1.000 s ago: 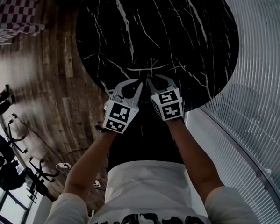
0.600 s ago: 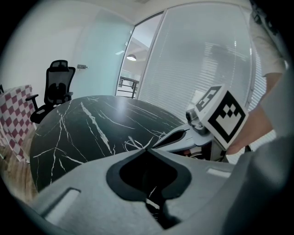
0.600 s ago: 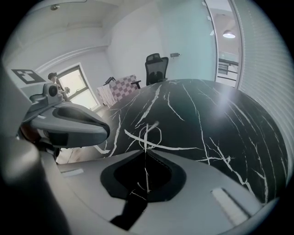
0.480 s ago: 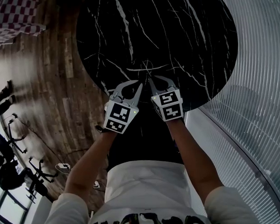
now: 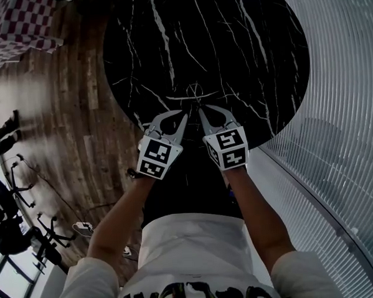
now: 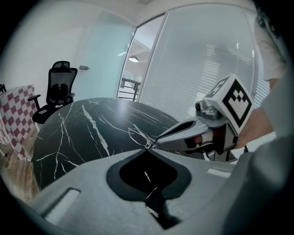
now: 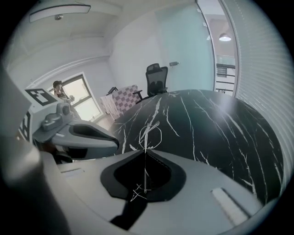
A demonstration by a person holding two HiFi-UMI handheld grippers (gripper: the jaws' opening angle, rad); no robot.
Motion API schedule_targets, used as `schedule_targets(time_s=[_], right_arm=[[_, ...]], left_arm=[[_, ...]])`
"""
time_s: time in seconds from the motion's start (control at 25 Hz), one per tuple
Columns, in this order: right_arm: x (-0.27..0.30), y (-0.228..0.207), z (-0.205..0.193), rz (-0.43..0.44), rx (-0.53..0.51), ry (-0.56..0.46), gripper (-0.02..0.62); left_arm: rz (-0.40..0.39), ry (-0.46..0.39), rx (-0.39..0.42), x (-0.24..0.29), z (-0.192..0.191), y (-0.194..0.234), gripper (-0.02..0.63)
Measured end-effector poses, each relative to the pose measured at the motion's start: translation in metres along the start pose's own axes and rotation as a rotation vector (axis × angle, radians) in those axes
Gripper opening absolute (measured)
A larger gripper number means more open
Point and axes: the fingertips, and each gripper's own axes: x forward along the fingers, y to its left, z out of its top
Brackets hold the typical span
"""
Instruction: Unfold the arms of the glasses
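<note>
Thin wire-framed glasses (image 5: 196,96) are near the front edge of the round black marble table (image 5: 243,42). My left gripper (image 5: 185,116) and right gripper (image 5: 201,111) meet tip to tip at them, both shut on the thin wire. In the left gripper view one lens ring (image 6: 137,134) stands just beyond my left gripper (image 6: 148,148), with a wire strand running back between the jaws. In the right gripper view a lens ring (image 7: 150,135) rises above my right gripper (image 7: 145,150), and a straight wire arm runs down through the jaws. Whether the glasses touch the table I cannot tell.
Wooden floor lies to the left of the table, with a checkered cloth (image 5: 18,29) at the upper left and chair bases (image 5: 16,229) lower left. A black office chair (image 6: 57,87) stands beyond the table. A ribbed glass wall (image 5: 334,106) curves along the right.
My right gripper's jaws have closed on the wire, and that gripper has risen a little. The left gripper has stayed about where it was.
</note>
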Motion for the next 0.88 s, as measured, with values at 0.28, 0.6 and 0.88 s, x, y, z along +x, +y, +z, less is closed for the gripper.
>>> schedule_targets(time_s=[0.28, 0.6, 0.88], right_arm=[[-0.049, 0.007, 0.041, 0.026, 0.001, -0.106, 0.009], [-0.117, 0.023, 0.085, 0.062, -0.018, -0.218, 0.009], [-0.178, 0.035, 0.127, 0.091, -0.022, -0.330, 0.009]], left_arm=[[0.003, -0.058, -0.025, -0.018, 0.043, -0.008, 0.000], [-0.013, -0.123, -0.045, -0.052, 0.101, -0.035, 0.000], [-0.093, -0.215, -0.099, -0.086, 0.154, -0.067, 0.017]])
